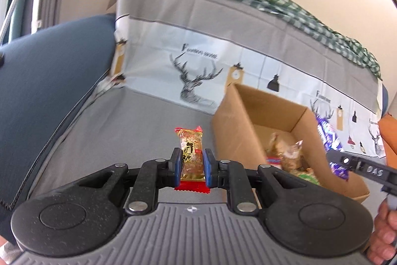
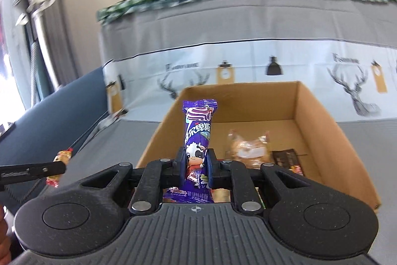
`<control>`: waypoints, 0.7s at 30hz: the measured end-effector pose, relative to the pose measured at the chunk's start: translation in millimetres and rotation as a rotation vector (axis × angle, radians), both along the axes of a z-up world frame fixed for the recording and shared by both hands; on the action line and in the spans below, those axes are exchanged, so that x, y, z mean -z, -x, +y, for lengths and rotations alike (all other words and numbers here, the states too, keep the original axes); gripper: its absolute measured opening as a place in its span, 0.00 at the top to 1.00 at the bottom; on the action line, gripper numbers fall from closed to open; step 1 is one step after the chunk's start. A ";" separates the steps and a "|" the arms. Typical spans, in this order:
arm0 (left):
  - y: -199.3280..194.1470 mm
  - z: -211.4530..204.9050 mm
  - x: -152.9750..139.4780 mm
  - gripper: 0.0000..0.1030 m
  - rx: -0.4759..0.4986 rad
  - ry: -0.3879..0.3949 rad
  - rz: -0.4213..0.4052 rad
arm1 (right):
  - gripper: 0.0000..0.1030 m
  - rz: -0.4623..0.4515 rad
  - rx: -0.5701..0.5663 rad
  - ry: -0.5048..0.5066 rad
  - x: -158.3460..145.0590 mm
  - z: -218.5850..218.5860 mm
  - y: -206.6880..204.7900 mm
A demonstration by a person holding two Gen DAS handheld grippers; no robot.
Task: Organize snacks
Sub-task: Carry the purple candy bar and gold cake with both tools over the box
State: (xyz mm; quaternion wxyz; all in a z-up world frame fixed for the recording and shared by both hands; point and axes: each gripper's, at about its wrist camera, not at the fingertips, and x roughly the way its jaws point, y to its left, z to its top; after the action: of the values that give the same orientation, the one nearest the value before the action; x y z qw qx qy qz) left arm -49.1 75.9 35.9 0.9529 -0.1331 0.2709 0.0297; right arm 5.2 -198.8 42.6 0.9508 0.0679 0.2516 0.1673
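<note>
- Left wrist view: left gripper (image 1: 192, 167) fingers clamped on a gold-and-red candy packet (image 1: 190, 155), held upright at centre frame over the grey sofa cover (image 1: 119, 121). Cardboard box (image 1: 238, 121) to the right, snacks inside.
- Right wrist view: right gripper (image 2: 196, 165) fingers clamped on a purple lollipop packet (image 2: 198, 131), upright at centre, in front of the box's (image 2: 320, 121) open top.

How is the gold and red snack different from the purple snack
The gold and red snack is short, in the left gripper, beside the cardboard box. The purple snack is longer, shows a cartoon cow, and sits in the right gripper over the box. Both are clamped upright.
</note>
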 end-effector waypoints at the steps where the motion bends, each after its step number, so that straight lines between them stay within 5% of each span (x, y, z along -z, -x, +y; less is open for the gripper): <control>1: -2.2 -4.2 -5.1 0.81 0.006 -0.002 -0.002 | 0.84 0.008 0.019 -0.018 -0.1 -4.8 -1.7; 11: -21.9 -43.8 -46.3 0.81 0.073 -0.031 -0.030 | 0.84 0.013 0.160 -0.086 -3.0 -37.2 -10.8; 21: -32.4 -66.4 -58.8 0.81 0.107 -0.041 -0.043 | 0.84 -0.028 0.179 -0.077 -7.2 -45.6 -11.1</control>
State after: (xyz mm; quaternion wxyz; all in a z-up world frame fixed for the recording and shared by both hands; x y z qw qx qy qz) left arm -16.7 9.5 94.7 0.9613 -0.0996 0.2562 -0.0185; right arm 16.3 -244.4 49.8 0.9621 0.1244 0.2246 0.0921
